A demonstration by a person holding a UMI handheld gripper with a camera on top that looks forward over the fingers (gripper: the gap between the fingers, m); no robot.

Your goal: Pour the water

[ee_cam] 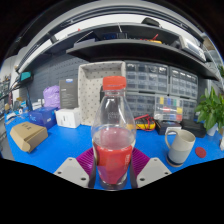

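Blue table (60, 150) spans the whole foreground and carries everything noted below; positions are given relative to the bottle. Behind the bottle, along the back wall, a dark shelf unit (120, 45) runs across the room with cluttered items on top, too small to identify. Directly behind the bottle stands a pale patterned box (90, 90), and to the right of that a bank of small grey parts drawers (150, 85). Far right of the bottle, a green leafy plant (212, 108) rises at the table's end. Bottle (113, 130): clear, upright, red-orange cap, lower half filled with red liquid, standing at the near edge of the table between the gripper's fingers. Gripper (113, 165): both magenta pads (86, 160) sit against the bottle's lower sides, one on each flank, so the fingers appear clamped on the bottle, though the contact line is partly hidden by the bottle's curve and I cannot rule out a sliver of gap. Right of the bottle and slightly behind it, a white mug (180, 146) stands upright with its handle toward the bottle, well apart from it. Left of the bottle, a tan box (28, 137) lies on the table, with a blue container (42, 117) and a white box (69, 117) behind it. A purple stacked object (51, 97) stands further back on the left. Small red and yellow object (145, 123) sits just behind and right of the bottle.
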